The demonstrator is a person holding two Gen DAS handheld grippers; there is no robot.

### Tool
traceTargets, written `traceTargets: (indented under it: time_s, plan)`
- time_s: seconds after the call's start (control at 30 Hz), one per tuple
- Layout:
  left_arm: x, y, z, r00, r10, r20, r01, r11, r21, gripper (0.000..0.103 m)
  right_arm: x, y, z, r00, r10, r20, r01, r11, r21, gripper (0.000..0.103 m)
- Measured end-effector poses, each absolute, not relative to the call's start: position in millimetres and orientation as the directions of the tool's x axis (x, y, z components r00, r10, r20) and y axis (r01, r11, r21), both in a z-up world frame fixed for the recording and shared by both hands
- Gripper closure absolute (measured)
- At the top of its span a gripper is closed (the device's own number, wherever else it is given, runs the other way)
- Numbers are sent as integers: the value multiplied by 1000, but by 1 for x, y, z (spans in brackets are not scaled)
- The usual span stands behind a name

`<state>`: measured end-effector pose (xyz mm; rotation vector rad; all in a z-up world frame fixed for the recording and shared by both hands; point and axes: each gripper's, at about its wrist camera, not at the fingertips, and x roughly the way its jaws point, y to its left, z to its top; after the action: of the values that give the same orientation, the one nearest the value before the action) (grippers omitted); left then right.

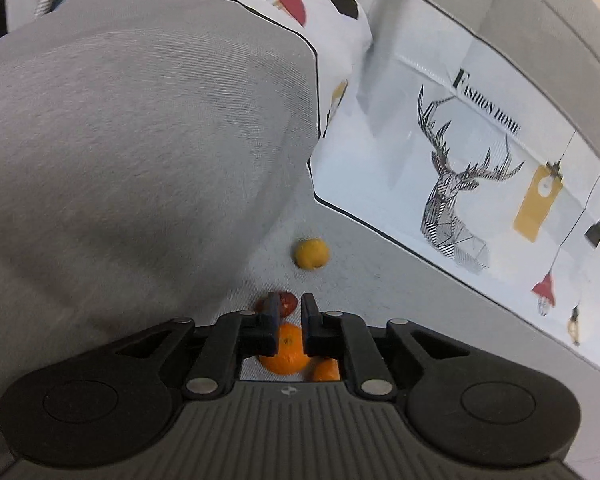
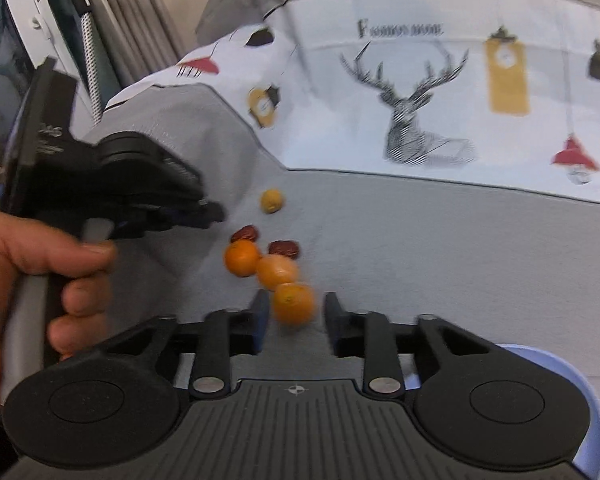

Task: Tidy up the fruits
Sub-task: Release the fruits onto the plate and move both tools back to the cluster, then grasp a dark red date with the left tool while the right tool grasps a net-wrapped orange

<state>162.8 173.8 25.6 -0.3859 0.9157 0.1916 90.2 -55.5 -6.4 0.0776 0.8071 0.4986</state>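
Three oranges lie in a touching row on the grey sofa seat [image 2: 420,240]. The nearest orange [image 2: 293,304] sits between the fingers of the right gripper [image 2: 296,312], which stand wide apart on either side of it without touching it; this fruit is blurred. Behind it comes the middle orange [image 2: 277,271], and behind that the far orange [image 2: 241,257]. Two dark red dates flank the far end of the row: one date [image 2: 245,233] just above the far orange, the other date [image 2: 284,249] just beside the middle one. A small yellow fruit [image 2: 271,200] lies apart from them, farther back near the grey cushion [image 2: 188,128].

The left gripper [image 2: 210,212], held in a hand [image 2: 40,280], hangs over the left end of the group. In its own view, the left fingers [image 1: 310,320] are nearly closed with a narrow gap and nothing between them; the far orange [image 1: 286,348] shows below them, the middle orange [image 1: 326,370] to its right, a date [image 1: 287,303] past the tips, and the yellow fruit [image 1: 311,253] beyond.

A white cushion with a deer print [image 2: 408,112] leans against the sofa back. A pale blue rim [image 2: 572,380] shows at the lower right under the right gripper; what it belongs to is unclear.
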Motion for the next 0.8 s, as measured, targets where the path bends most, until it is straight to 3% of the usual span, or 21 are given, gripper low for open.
traceTargets:
  time_s: [0.07,0.27,0.6,0.63,0.7,0.8]
  plan:
    - [170,172,21,593,4,-805,-303,927,-219,86,98,-48,-9,581,451,-678,-397,884,248,54]
    - [189,159,6,559,17,-829,-257,954,-154,68,122,-30,-31,525,448,-723,-405,879,251,49]
    - [201,151,-9,505,77,-860,-229,972,-47,70,140,-13,-64,468,396,-790,-428,884,189,48]
    - [201,151,-9,503,80,-861,-229,973,-43,75,141,-12,-67,464,389,-796,-430,884,182,50]
    - [200,154,-7,502,78,-862,-235,971,-49,78,139,-11,-68,479,378,-792,-439,885,156,62]
    - [195,157,-3,506,64,-860,-247,966,-73,85,136,-14,-66,472,384,-793,-450,879,158,65]
